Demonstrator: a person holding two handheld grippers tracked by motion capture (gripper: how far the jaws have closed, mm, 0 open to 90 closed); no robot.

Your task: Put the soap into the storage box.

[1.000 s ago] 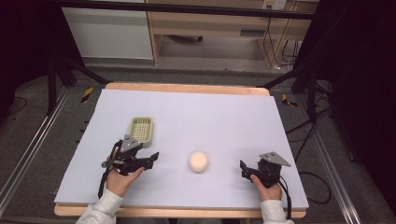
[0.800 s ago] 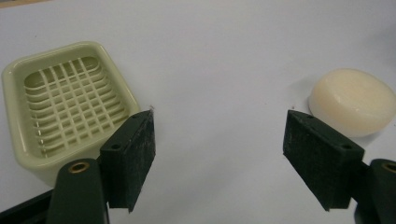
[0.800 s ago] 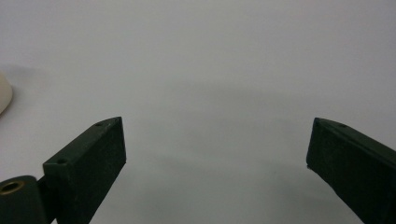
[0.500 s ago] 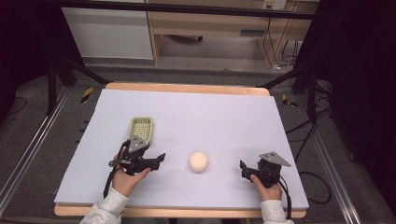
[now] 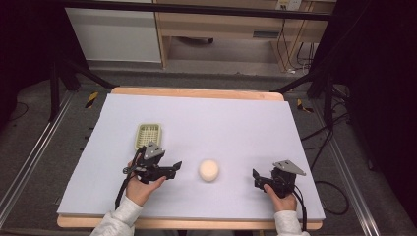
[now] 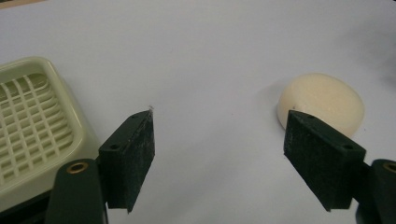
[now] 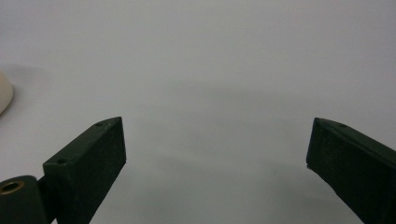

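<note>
Left tool (image 5: pixel 173 167) hovers low over the pale lavender worktop (image 5: pixel 236 123) with its jaws spread wide and nothing between them, aimed rightward at the round cream soap bar (image 5: pixel 209 169). Seen in the left gripper view, the soap bar (image 6: pixel 321 104) lies just beyond the right-hand jaw, apart from it, so the opening is not yet centred on it. The pale green soap dish (image 5: pixel 148 135), a slotted tray, sits just on the far side of the left tool, to the left of the soap bar and clear of it.

The right tool (image 5: pixel 257 179) rests near the right front of the worktop, also gaping wide and empty, well apart from the soap bar; the right gripper view catches only a sliver of the soap bar (image 7: pixel 4 93) at its left edge.

The soap bar looks like a low, smooth dome (probably firm and light, though likely slick on its rounded edges). A grip across its widest part, with the pads low on opposite flanks, seems safest; pinching high on the curve could squeeze it out sideways. It should take firm pressure without harm, but a dry, smooth surface may slide along the worktop if one pad arrives first.
</note>
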